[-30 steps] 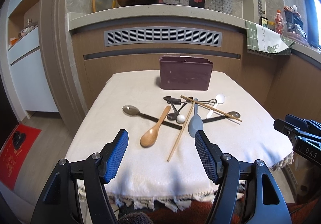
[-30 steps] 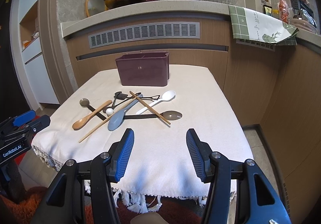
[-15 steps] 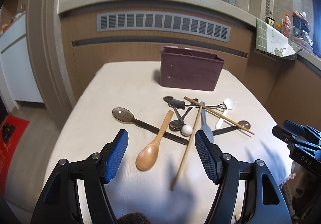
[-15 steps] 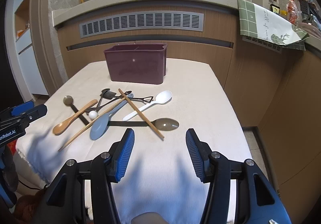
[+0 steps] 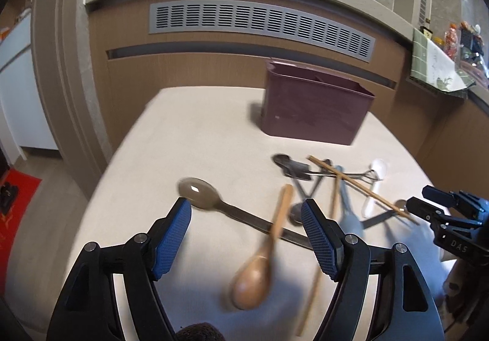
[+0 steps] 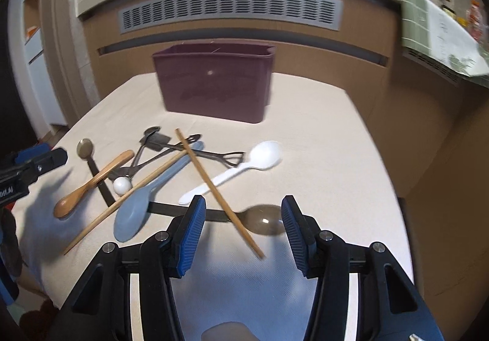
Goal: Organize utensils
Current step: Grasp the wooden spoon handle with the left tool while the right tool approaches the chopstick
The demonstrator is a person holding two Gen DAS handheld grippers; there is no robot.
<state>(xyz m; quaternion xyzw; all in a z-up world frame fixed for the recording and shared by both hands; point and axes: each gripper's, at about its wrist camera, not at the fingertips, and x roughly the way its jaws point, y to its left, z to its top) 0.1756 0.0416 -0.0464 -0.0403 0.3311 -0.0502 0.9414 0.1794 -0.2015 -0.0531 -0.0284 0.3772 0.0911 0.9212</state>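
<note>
both grippers have closed in over the utensil pile, the left gripper (image 5: 246,235) wide and empty above the wooden spoon (image 5: 259,261), the right gripper (image 6: 240,229) just narrowing slightly yet empty near the smoky spoon (image 6: 264,218), the maroon caddy (image 6: 214,81) waiting at twelve o'clock, so picking looks imminent.

- Table (image 6: 321,133): fills the centre of both views.
- Utensil bin (image 6: 214,81): upright at the table's far edge, upper centre in the right wrist view, upper right in the left.
- Utensil pile (image 6: 159,163): lies in front of the bin, left of centre in the right wrist view.
- Plastic spoon (image 6: 244,166): at the pile's right side.
- Chopstick (image 6: 214,185): crosses over that spoon's handle.
- Wooden spoon (image 6: 88,182): at the pile's left side.
</note>
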